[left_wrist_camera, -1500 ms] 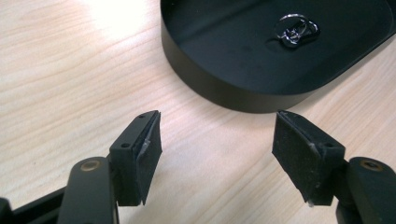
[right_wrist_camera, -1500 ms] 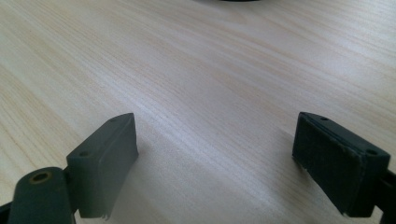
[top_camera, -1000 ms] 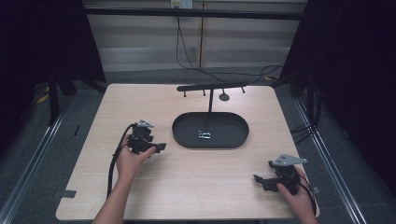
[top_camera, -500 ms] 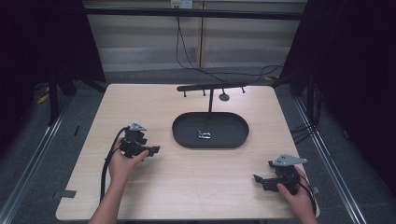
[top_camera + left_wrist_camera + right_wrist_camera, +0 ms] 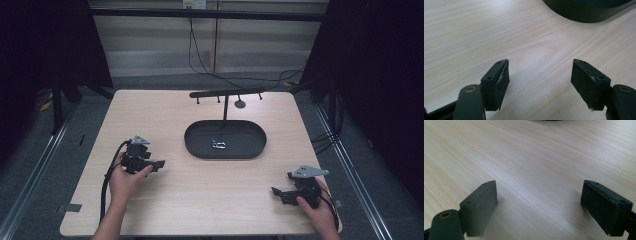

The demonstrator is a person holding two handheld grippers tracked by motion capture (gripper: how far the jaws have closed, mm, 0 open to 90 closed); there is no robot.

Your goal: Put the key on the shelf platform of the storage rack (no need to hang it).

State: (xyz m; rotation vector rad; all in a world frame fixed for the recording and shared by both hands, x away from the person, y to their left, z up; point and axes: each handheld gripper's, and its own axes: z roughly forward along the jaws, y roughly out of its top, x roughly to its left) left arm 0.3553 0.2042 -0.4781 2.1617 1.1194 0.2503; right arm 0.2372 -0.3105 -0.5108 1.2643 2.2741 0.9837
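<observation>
Resting on the table [image 5: 200,200], the left gripper [image 5: 159,164] lies left of the black tray [image 5: 197,145], its jaws spread with only bare wood between them; the left gripper view shows the tray wall [image 5: 584,15] just ahead. At the near right corner the right gripper [image 5: 276,192] sits well apart from the tray, jaws spread wide and empty. A small metal piece [image 5: 218,145] lies inside the tray. Behind it rises a stand [image 5: 226,95] with pegs. Cables [image 5: 200,55] trail on the floor beyond the table.
</observation>
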